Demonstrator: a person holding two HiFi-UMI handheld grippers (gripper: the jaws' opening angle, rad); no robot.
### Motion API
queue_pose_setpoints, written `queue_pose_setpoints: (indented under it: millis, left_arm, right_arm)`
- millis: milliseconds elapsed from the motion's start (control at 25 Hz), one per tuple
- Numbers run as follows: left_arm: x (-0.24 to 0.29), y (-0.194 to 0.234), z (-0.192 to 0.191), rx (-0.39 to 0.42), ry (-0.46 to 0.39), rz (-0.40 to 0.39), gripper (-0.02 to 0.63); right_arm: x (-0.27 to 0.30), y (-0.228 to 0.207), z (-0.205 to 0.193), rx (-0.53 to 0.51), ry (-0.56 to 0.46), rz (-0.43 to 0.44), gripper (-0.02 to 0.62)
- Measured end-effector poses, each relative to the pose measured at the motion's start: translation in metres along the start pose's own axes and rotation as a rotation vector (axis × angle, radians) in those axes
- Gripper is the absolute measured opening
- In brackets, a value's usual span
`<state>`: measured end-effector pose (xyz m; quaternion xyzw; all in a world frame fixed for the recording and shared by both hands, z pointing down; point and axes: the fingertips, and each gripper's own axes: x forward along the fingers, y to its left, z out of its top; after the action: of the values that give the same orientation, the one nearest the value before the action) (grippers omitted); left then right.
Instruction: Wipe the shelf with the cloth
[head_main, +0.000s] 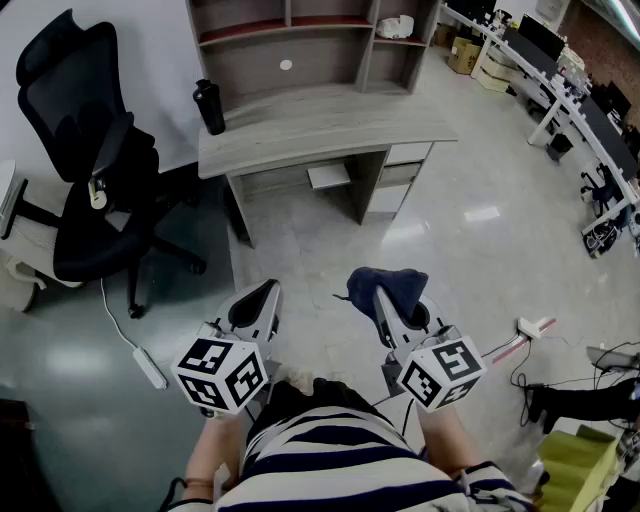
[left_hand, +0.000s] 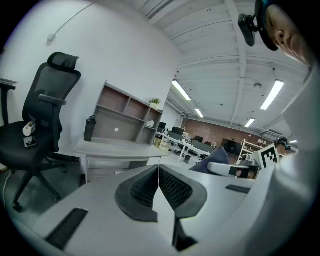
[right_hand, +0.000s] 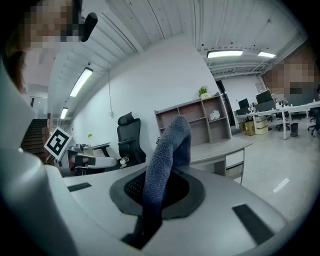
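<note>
Right gripper (right_hand: 159, 186) is clamping my cloth (right_hand: 170, 145), left gripper (left_hand: 159, 186) is sitting closed and empty, and I'm facing the shelf (head_main: 262, 62), well ahead, slightly leftward.

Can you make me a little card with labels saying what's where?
left gripper: shut, empty
right gripper: shut on the blue cloth
shelf: atop the desk, far from both grippers
bottle: black, upright on the desk's left end
chair: black, left of the desk
</note>
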<state>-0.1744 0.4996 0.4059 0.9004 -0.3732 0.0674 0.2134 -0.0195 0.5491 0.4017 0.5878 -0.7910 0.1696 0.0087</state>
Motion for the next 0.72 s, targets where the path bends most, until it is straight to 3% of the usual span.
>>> queue_pose_setpoints:
  millis: [720]
  left_arm:
    - [0.000, 0.061, 0.004, -0.018, 0.041, -0.014, 0.015]
  right_arm:
    - [0.058, 0.035, 0.000, -0.004, 0.022, 0.022, 0.044]
